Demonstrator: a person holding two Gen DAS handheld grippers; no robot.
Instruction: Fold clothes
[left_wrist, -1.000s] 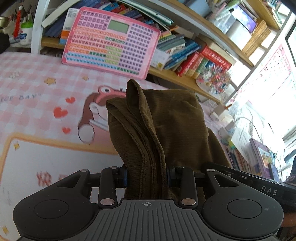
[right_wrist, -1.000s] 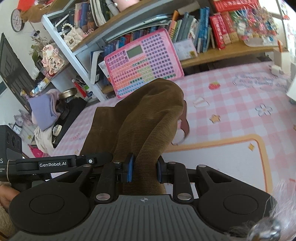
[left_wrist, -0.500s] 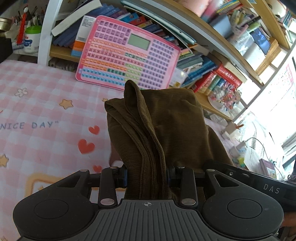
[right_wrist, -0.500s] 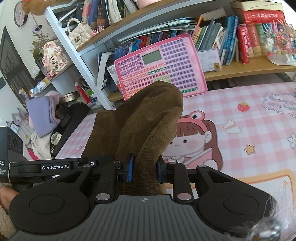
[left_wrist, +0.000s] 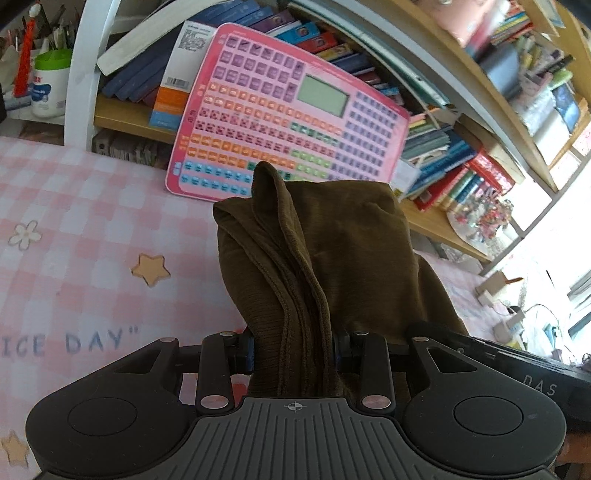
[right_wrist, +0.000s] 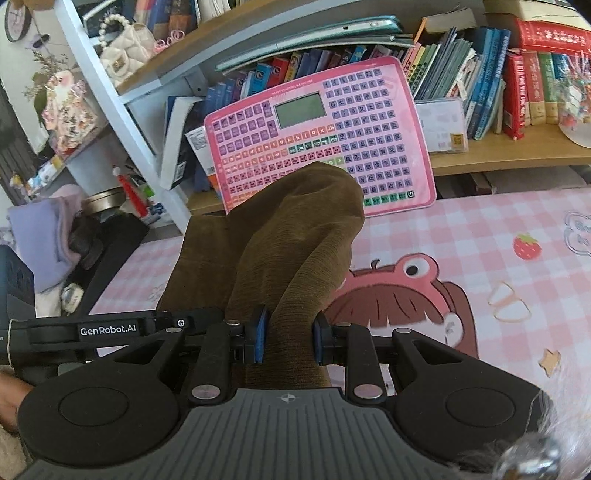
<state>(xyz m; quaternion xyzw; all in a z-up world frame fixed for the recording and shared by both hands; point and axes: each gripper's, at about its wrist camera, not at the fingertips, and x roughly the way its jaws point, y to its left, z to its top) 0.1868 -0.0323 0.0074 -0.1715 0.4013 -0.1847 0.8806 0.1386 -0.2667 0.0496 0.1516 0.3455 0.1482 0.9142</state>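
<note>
The left gripper (left_wrist: 293, 350) was clamped on a bunched fold of the olive-brown ribbed knit garment (left_wrist: 332, 258), and the right gripper (right_wrist: 288, 336) pinched another part of the same garment (right_wrist: 295, 240) between its blue pads (right_wrist: 260, 334). The cloth hung lifted between the two (draped forward over both sets of fingers) above the pink checked cartoon-printed table mat (right_wrist: 480, 236). Behind it, a pink plastic toy keyboard tablet (left_wrist: 280, 125) leaned against the wooden bookshelf (right_wrist: 498, 155) crowded with books.
</note>
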